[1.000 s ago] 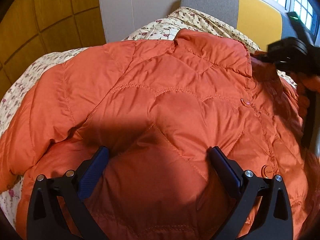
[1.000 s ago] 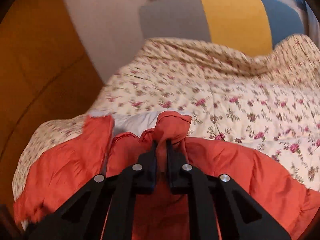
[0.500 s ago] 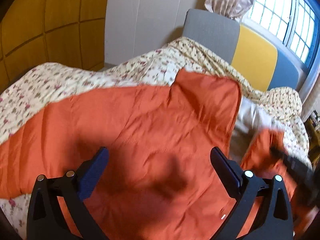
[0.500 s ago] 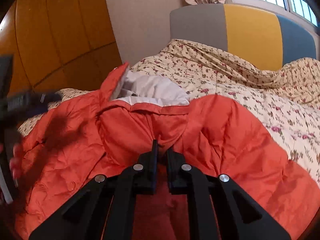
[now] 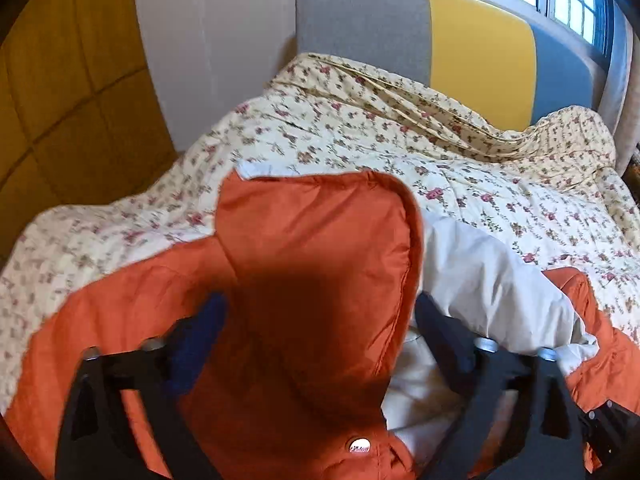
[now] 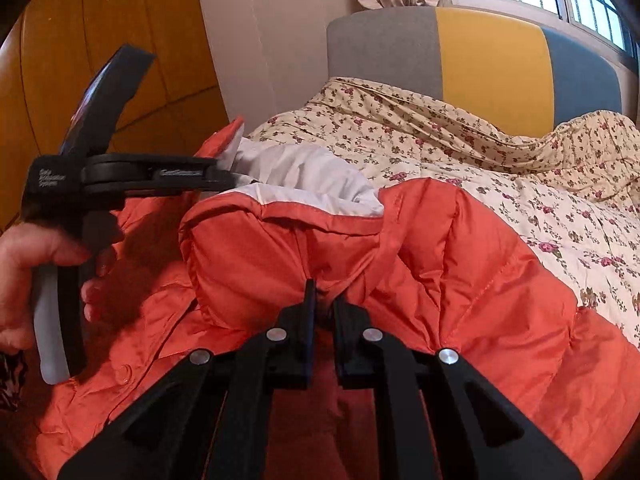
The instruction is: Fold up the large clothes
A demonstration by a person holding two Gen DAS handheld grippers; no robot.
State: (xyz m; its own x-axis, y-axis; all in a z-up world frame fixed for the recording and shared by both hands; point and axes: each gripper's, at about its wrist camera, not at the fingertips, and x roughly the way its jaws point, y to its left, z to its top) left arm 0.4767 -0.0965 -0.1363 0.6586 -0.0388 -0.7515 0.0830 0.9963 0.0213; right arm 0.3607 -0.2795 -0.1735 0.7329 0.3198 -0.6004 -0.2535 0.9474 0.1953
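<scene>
While the right gripper (image 6: 323,300) pinches a bunched fold of the orange jacket (image 6: 440,264), the left gripper (image 5: 320,312) is closing, its jaws wide around the jacket's raised flap, all on the floral quilt (image 5: 360,128) before the headboard (image 5: 480,52).

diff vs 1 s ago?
The orange jacket is now turned open, its pale lining exposed. The left gripper, jaws closing, now frames the collar flap without pinching it. The right gripper stayed shut on a jacket fold.
</scene>
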